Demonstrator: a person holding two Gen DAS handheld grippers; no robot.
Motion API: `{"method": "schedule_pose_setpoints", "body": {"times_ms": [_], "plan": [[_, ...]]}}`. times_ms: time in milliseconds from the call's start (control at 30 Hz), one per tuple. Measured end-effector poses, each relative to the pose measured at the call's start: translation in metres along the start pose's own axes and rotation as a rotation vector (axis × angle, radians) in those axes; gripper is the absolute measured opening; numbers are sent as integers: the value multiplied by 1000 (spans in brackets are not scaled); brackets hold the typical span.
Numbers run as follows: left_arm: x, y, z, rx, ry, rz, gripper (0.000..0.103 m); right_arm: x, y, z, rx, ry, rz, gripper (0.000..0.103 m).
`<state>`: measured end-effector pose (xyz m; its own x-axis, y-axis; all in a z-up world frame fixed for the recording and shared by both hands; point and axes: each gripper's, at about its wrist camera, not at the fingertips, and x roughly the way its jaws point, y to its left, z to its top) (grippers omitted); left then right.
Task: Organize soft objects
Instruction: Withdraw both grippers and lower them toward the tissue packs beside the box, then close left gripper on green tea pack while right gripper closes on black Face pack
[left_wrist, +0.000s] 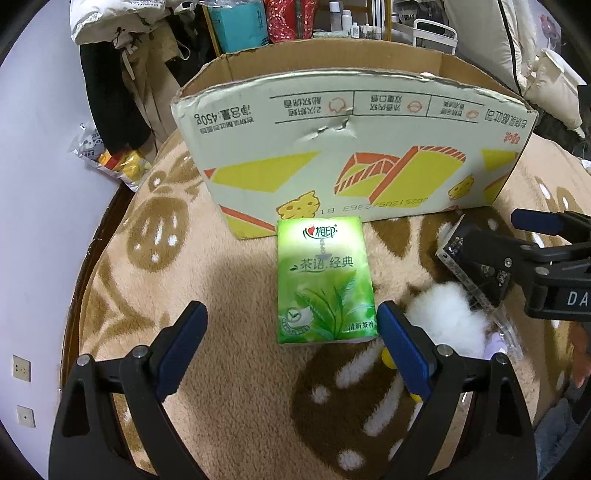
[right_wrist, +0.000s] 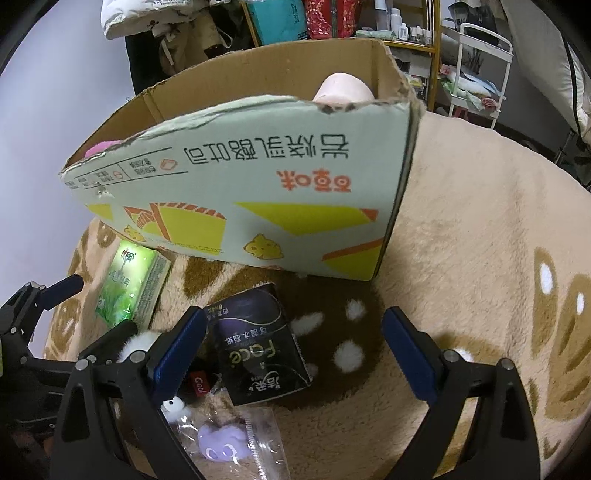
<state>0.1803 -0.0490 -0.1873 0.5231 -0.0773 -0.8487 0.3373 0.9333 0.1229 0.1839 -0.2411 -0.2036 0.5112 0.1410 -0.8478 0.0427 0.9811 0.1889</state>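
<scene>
green tissue pack (left_wrist: 327, 282), black tissue pack (right_wrist: 258, 341), tan spotted blanket (left_wrist: 229, 369)

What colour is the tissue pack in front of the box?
Green tissue pack, with tea leaves; clearest in the left wrist view.

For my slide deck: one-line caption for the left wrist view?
Open left claw poised over green tissue pack before cardboard box on fleece blanket.
</scene>
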Motion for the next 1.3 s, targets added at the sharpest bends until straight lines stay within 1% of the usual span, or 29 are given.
{"method": "schedule_pose_setpoints", "body": {"times_ms": [167,567,633,833,933,1000,1067,1133,1167,1267,1300], "plan": [[4,0,0,3,11,7,92,2,0,-1,0,10,-4,100],[10,7,0,-27,7,-22,92,7,-5,1,4,28,-11,100],[12,9,0,-37,8,-17,92,7,-4,1,2,32,-12,98],[16,12,0,-45,9,-13,92,9,-2,-1,-5,38,-7,98],[16,11,0,-41,5,-12,92,10,3,-2,-24,44,-2,94],[16,10,0,-30,0,-9,91,12,7,-3,-39,49,-13,93],[15,8,0,-22,-5,-9,89,14,9,-6,-48,63,-42,89],[13,4,-1,-18,-7,-23,83,18,9,-8,-54,80,-58,84],[13,3,-1,-17,-8,-32,81,19,9,-8,-59,83,-64,83],[11,-1,-2,-7,-12,-44,71,18,8,-9,-61,83,-70,80],[11,-2,-2,-4,-10,-49,68,18,7,-9,-59,82,-72,76]]}}
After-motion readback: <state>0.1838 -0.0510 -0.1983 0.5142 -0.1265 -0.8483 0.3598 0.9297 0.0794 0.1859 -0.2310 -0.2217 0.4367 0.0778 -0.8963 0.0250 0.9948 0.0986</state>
